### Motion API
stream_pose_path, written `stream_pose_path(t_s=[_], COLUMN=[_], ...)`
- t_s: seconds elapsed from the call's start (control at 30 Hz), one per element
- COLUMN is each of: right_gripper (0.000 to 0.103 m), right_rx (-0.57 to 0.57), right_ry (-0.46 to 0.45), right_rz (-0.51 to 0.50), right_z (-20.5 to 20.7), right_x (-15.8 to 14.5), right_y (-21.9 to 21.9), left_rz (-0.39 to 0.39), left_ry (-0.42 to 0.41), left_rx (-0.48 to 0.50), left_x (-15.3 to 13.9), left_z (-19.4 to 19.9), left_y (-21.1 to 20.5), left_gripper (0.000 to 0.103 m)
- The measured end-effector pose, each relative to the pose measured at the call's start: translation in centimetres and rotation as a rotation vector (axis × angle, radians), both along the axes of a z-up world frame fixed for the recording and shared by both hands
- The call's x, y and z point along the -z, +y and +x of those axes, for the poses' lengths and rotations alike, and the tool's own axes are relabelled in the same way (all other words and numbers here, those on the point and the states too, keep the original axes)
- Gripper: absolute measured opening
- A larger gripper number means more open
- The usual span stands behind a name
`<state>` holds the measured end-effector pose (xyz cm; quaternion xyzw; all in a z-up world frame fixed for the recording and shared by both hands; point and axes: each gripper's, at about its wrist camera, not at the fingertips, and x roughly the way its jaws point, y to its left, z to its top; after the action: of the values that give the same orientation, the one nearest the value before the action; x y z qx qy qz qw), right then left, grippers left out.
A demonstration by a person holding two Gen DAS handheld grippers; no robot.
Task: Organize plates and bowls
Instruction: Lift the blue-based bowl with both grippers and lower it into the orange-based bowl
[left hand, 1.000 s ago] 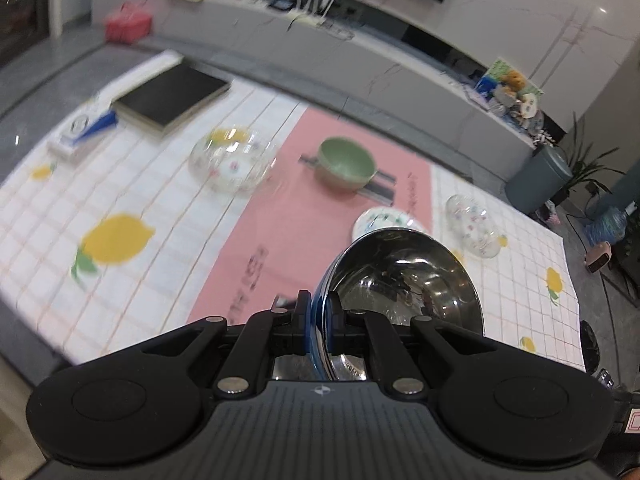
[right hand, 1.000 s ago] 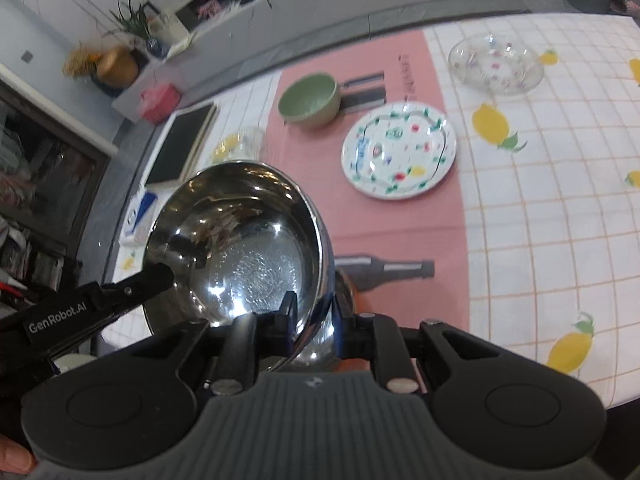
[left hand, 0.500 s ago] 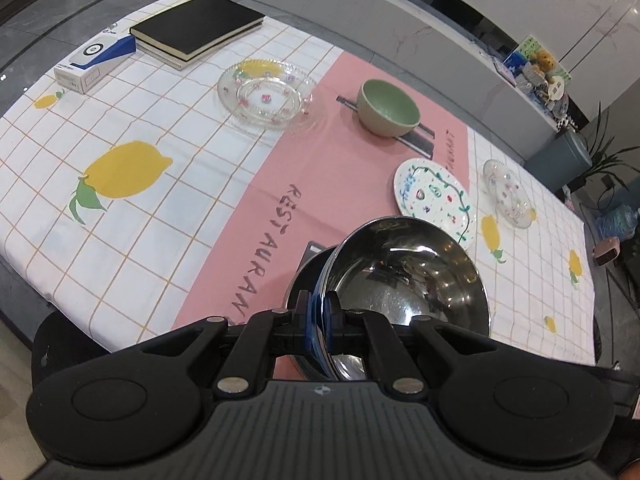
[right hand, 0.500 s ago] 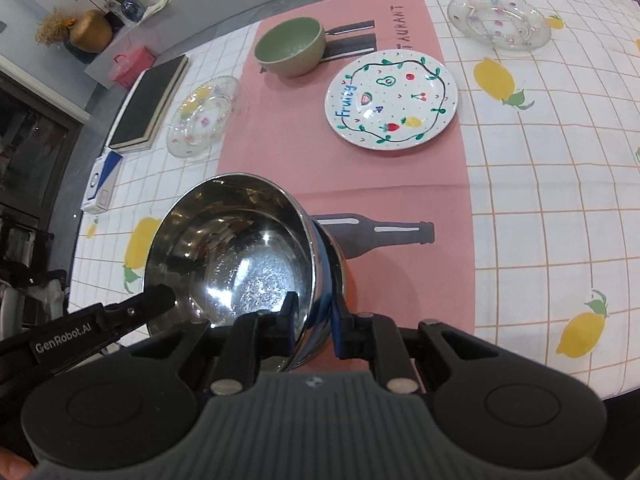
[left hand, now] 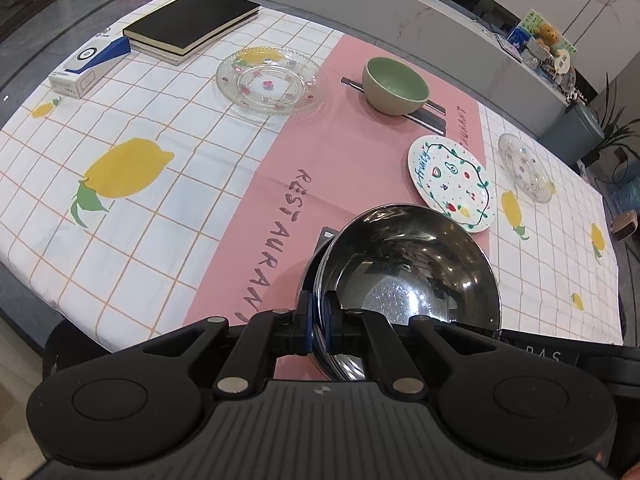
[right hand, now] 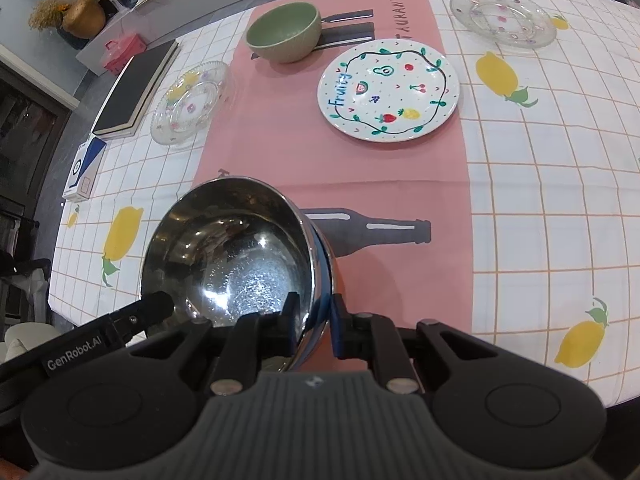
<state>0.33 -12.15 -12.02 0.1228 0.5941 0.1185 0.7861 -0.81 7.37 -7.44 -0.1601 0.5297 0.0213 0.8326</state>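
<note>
Steel bowl (left hand: 408, 276) sits lower centre, rim clamped by your left gripper (left hand: 318, 326) and right gripper (right hand: 316, 320). Uneven release of the 2 could tip it onto the tablecloth (left hand: 168, 216).

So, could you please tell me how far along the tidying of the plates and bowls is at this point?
Nothing looks stacked yet. In hand: both the left gripper and right gripper have their jaws clamped on opposite rims of the steel bowl, above the pink runner. Left: the green bowl, the fruit plate and two glass plates lie scattered, apart.
</note>
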Motion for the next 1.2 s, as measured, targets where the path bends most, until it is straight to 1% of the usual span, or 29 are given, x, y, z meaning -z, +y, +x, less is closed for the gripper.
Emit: stream_pose_path(t_s=[0.23,0.37,0.53,0.57,0.63,0.73,0.8,0.87,0.97,1.13,1.2], right_gripper=[0.013,0.014,0.016,0.016,0.016,0.014,0.011,0.003,0.003,0.004,0.006], right_rx=[-0.013,-0.031,-0.036,-0.035,-0.034,-0.026,-0.022,-0.014,0.0,-0.002,-0.011], right_ry=[-0.022,-0.032,-0.04,-0.041,-0.049,-0.055,-0.053,-0.052,-0.044,-0.051,-0.062], right_rz=[-0.027,-0.037,-0.042,-0.039,-0.033,-0.026,-0.026,-0.03,-0.006,-0.012,-0.011], right_z=[-0.1,0.0,-0.1,-0.1,-0.1,-0.1,0.0,0.1,0.2,0.2,0.0], right_x=[0.0,-0.1,-0.2,-0.2,-0.4,-0.6,-0.5,-0.4,-0.3,-0.5,-0.8], right_y=[0.4,0.6,0.7,0.6,0.5,0.2,0.1,-0.1,-0.5,-0.3,-0.3], left_rz=[0.035,0.048,0.041,0.039,0.028,0.013,0.029,0.049,0.068,0.063,0.06], left_ry=[0.008,0.012,0.017,0.014,-0.019,-0.064,-0.069,-0.072,-0.071,-0.063,-0.057], left_rx=[0.03,0.031,0.042,0.043,0.035,0.042,0.054,0.06,0.069,0.076,0.077], left_x=[0.2,0.3,0.3,0.2,-0.4,-1.1,-1.2,-1.1,-0.8,-0.6,-0.6], left_z=[0.1,0.2,0.3,0.3,0.2,0.2,0.5,0.5,0.6,0.6,0.6], left_y=[-0.5,-0.4,-0.2,-0.1,0.2,0.5,0.3,0.1,-0.1,0.2,0.3], left_gripper=[0.006,0.008,0.009,0.009,0.009,0.009,0.008,0.004,0.002,0.002,0.003])
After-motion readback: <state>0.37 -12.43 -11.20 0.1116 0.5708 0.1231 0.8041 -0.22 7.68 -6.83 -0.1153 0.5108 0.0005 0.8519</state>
